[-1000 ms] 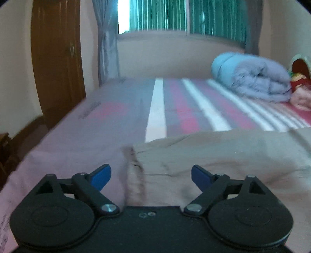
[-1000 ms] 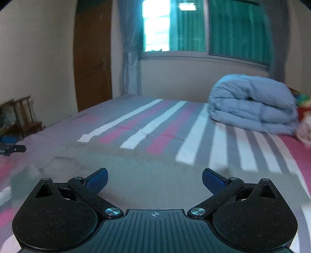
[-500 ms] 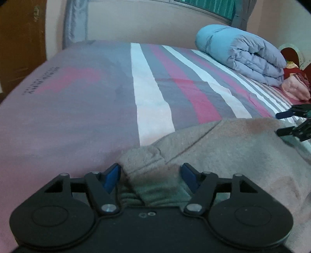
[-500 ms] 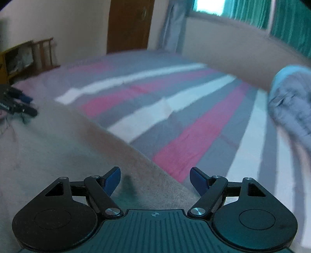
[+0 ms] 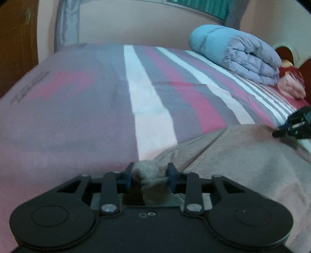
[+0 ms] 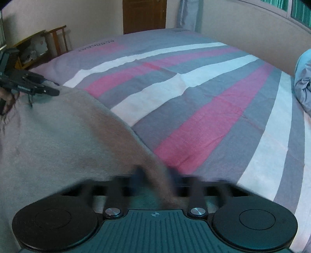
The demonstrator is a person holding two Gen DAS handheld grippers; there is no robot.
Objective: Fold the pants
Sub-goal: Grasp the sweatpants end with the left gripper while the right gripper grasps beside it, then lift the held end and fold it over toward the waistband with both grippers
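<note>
My left gripper is clamped on a bunched corner of the pants, the beige cloth squeezed between my 2 blue pads and bulging out just past them. From that pinch the fabric spreads away toward 2 o'clock in the left wrist view, where my other tool shows at 3 o'clock, sitting at the far end of the same edge.

My right gripper is blurred, yet the edge of the pants runs straight into the narrow gap between its fingers, which stand drawn in close on the cloth. From there the garment fans out toward 9 and 10 o'clock, and my left tool sits at 10 o'clock on the far corner.

So the long axis of the held edge runs from one of my grippers to the other, across the near side of the bed, with the body of the pants lying flat on the near side of that edge. I cannot tell which end is waist and which is hem.

Under it is a bedsheet striped in grey, pink and white, the stripes running away toward 12 o'clock. A rolled blue quilt rests at 1 o'clock near the far wall, with pink cloth just beside it. A brown door and a grey curtain stand at 12 o'clock in the right wrist view, a wooden chair at 10 o'clock
</note>
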